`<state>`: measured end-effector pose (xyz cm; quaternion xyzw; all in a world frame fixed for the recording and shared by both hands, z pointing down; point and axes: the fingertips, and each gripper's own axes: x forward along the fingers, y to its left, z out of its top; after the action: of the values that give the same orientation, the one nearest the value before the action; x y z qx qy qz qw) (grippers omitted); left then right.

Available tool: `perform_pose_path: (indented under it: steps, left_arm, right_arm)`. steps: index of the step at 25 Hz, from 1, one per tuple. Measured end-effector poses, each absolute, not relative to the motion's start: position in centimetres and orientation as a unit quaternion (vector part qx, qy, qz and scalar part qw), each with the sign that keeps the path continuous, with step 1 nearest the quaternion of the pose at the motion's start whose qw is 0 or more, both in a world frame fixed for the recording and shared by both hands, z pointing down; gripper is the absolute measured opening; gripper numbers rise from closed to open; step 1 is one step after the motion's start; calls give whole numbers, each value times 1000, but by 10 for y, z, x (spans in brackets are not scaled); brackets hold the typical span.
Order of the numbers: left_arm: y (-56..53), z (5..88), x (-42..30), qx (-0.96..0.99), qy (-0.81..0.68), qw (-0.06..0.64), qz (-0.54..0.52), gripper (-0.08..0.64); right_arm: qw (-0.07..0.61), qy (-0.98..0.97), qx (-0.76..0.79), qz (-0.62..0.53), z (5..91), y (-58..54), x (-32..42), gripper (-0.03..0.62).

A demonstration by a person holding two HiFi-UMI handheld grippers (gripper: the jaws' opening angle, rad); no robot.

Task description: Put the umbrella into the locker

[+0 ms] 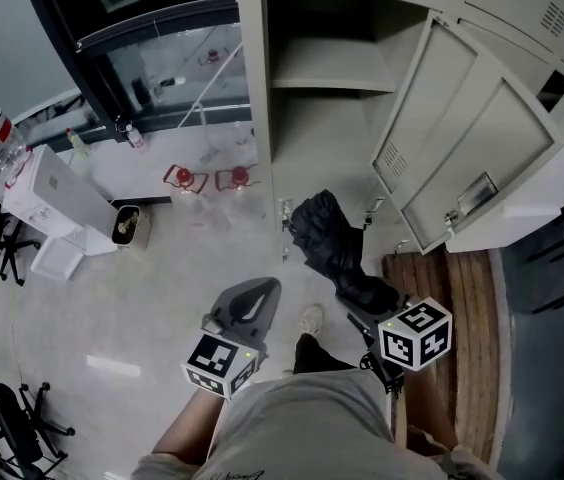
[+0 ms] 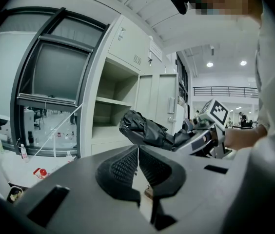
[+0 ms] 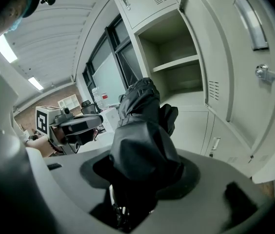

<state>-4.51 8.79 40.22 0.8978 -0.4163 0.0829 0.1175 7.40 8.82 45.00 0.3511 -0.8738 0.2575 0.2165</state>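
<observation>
Umbrella [image 1: 334, 246]: black, folded, loose folds; it was held in the air just in front of the open compartment, not yet inside.
Right tool [image 3: 142, 182]: clamped on the umbrella's near end.
Left tool [image 2: 138, 164]: jaws pressed together, nothing between them, well apart from the umbrella.
Locker [image 1: 324, 70]: door [image 1: 462, 143] swung open to the right, shelf bare.
Risk: gripped at one end only, the bundle could sag and droop, and slack fabric might snag the door edge or the compartment lip.

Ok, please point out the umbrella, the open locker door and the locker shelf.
umbrella [image 1: 334, 240]: head view, on its folded black fabric.
locker door [image 1: 462, 148]: head view, on its inner panel.
shelf [image 1: 327, 70]: head view, on its top.
</observation>
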Motion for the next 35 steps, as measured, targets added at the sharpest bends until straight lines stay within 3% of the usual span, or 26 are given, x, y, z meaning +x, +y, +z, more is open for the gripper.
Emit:
perform_pose_path:
  steps: [35]
  left_arm:
    - [-83, 396, -28, 867, -478, 122, 76, 20]
  right_arm:
    - [218, -881, 323, 268, 445, -97, 100, 232]
